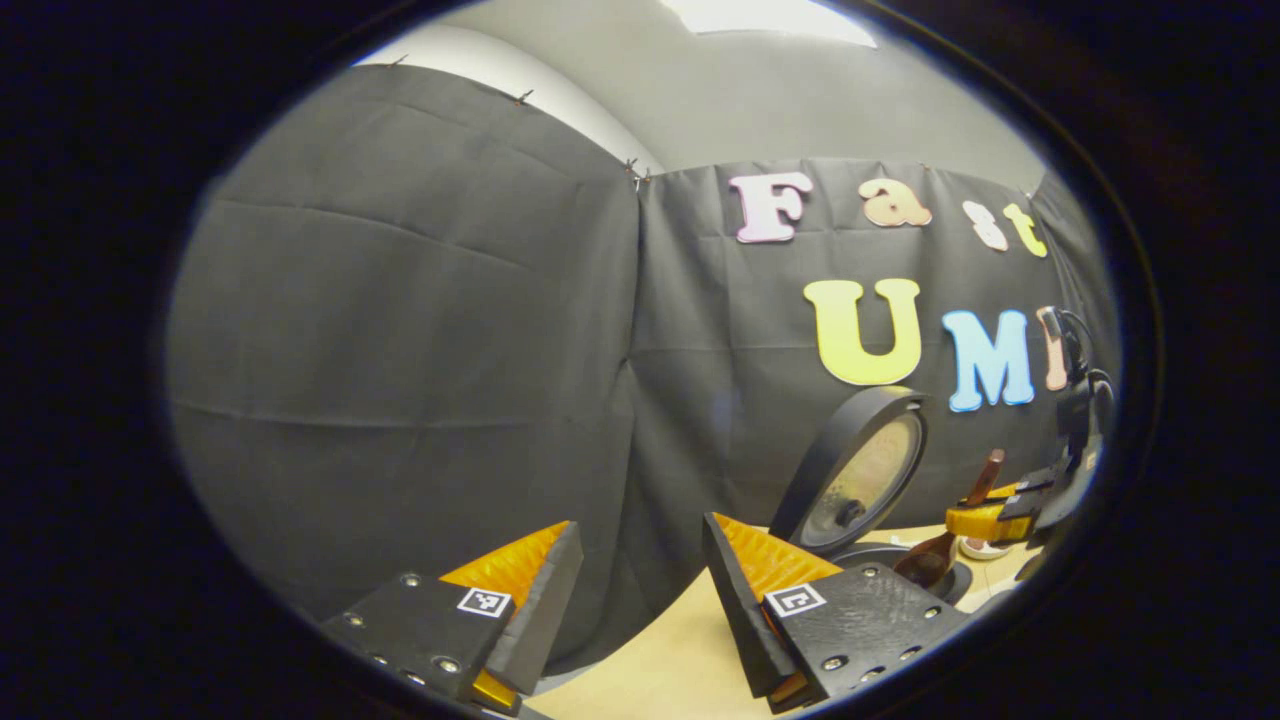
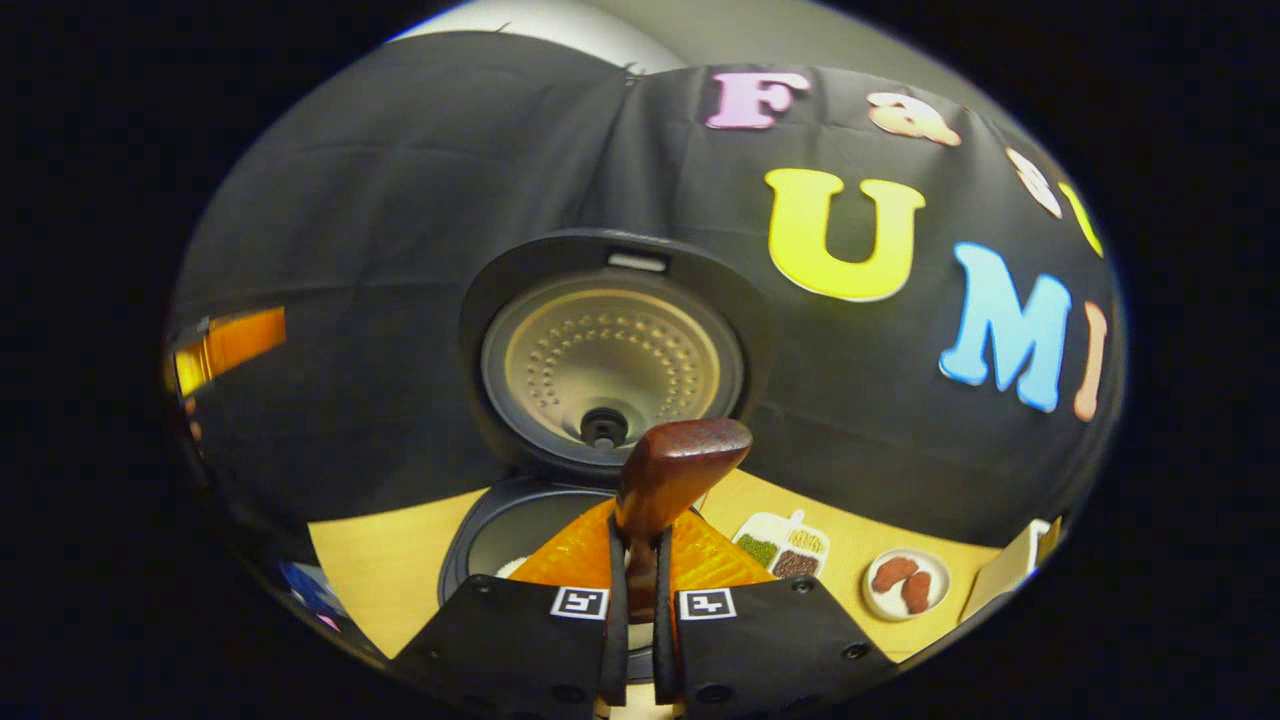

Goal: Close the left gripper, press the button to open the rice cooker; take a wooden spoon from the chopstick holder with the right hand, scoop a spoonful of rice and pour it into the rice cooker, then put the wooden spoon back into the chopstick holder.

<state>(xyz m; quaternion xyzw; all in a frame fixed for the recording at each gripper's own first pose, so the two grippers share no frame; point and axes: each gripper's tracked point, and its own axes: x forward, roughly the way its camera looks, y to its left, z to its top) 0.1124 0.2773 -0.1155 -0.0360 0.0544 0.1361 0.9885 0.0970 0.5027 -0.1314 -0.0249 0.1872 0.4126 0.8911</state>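
Note:
The rice cooker point(image 2: 470, 560) stands on the wooden table with its lid point(image 2: 610, 350) swung up. A little white shows at the pot's near edge. My right gripper point(image 2: 645, 535) is shut on the wooden spoon point(image 2: 680, 465), whose handle end sticks up in front of the lid. In the left gripper view the spoon's bowl point(image 1: 925, 562) hangs over the cooker's rim point(image 1: 880, 552), held by the right gripper point(image 1: 995, 520) at the far right, beside the raised lid point(image 1: 858, 478). My left gripper point(image 1: 642, 530) stands open with nothing between its fingers, left of the cooker.
Right of the cooker lie a small divided tray point(image 2: 785, 550) of grains and a round plate point(image 2: 905, 585) with red-brown pieces. A pale box-like object point(image 2: 1010, 570) sits at the right edge. A left gripper finger point(image 2: 225, 345) shows at far left. Black cloth wall stands behind.

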